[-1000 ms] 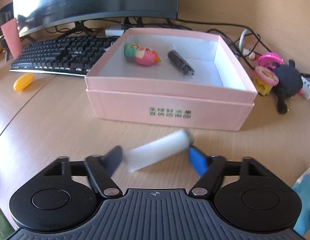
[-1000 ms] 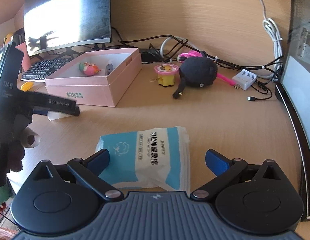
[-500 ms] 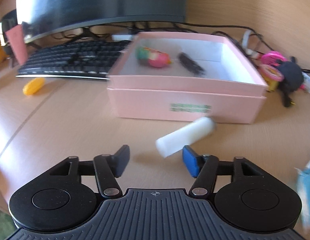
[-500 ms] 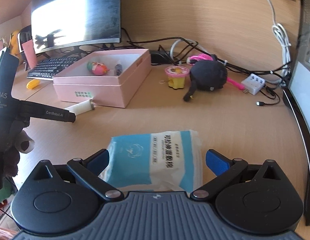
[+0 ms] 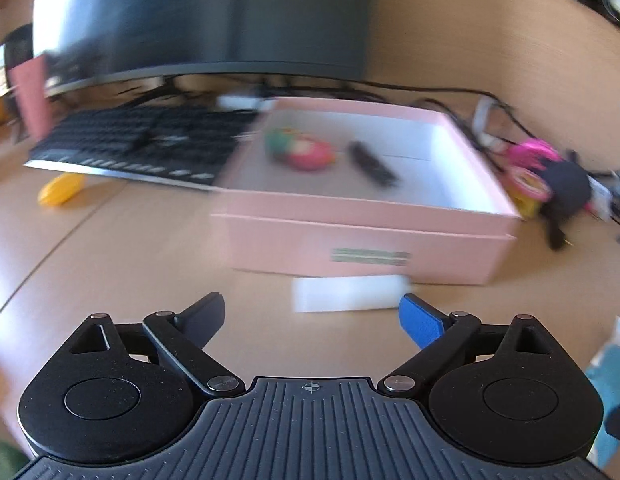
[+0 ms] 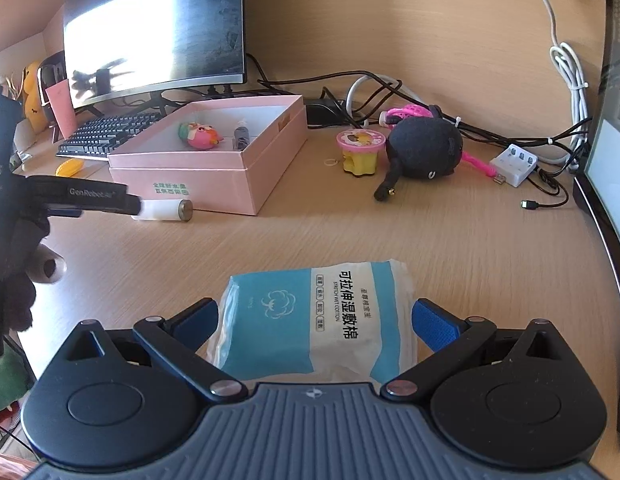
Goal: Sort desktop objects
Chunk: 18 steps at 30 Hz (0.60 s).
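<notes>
A white tube (image 5: 347, 298) with a metal end (image 6: 166, 210) lies flat on the desk just in front of the pink box (image 5: 369, 240) (image 6: 246, 168). My left gripper (image 5: 313, 316) (image 6: 130, 204) sits just behind the tube; its jaws are opening wide and nothing is pressed between them. The box holds a pink and green toy (image 6: 200, 136) and a small dark bottle (image 6: 241, 138). My right gripper (image 6: 315, 312) is open, its fingers on either side of a blue and white cotton pack (image 6: 317, 344) lying on the desk.
Behind the box stand a monitor (image 6: 158, 28) and a black keyboard (image 6: 106, 132), with a yellow toy (image 6: 70, 168) beside it. To the right are a yellow and pink cup toy (image 6: 359, 148), a black plush (image 6: 423, 148), cables and a white charger (image 6: 513, 162).
The white tube was between my left fingers a second ago; it now lies level on the desk by the box. The left jaws narrowed, then spread wide. The right gripper stayed put.
</notes>
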Available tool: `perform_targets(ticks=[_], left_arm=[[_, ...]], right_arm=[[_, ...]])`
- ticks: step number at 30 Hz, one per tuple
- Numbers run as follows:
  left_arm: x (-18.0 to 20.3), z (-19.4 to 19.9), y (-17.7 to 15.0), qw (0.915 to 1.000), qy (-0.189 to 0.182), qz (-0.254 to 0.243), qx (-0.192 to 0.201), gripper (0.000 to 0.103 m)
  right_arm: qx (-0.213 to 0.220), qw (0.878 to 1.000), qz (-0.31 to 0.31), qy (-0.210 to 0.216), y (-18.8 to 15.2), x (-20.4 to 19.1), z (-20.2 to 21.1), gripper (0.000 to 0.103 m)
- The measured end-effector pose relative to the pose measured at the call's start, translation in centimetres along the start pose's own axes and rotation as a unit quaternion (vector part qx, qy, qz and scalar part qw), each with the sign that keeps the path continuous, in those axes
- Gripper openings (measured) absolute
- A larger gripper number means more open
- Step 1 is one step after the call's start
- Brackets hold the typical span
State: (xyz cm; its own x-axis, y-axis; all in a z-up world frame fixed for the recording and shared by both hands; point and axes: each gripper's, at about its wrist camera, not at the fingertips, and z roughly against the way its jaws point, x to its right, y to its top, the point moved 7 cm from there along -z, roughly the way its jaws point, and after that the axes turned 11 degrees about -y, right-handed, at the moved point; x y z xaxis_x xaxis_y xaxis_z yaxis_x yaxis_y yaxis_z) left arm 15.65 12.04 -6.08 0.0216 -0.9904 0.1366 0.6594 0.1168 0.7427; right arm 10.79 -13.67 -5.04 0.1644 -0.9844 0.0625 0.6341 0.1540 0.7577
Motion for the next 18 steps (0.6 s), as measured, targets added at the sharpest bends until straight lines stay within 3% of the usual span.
perform_targets(ticks=[10,13,18], left_arm=[[1.8,-3.7,0.1,0.9992,0.017,-0.023,-0.027,0.096],[1.7,-3.7,0.0,0.9991,0.016,-0.023,-0.031,0.08],[1.8,-3.0,-0.3,0.9988,0.016,-0.026,-0.038,0.08]], right_arm=[[-0.007,0.999,-0.025,-0.025,-0.4,2.4,0.4,0.103],[-0.007,0.999,-0.028,-0.027,-0.4,2.6,0.5,0.103],[-0.006,0.999,-0.028,-0.019,-0.5,2.6,0.7,0.103]])
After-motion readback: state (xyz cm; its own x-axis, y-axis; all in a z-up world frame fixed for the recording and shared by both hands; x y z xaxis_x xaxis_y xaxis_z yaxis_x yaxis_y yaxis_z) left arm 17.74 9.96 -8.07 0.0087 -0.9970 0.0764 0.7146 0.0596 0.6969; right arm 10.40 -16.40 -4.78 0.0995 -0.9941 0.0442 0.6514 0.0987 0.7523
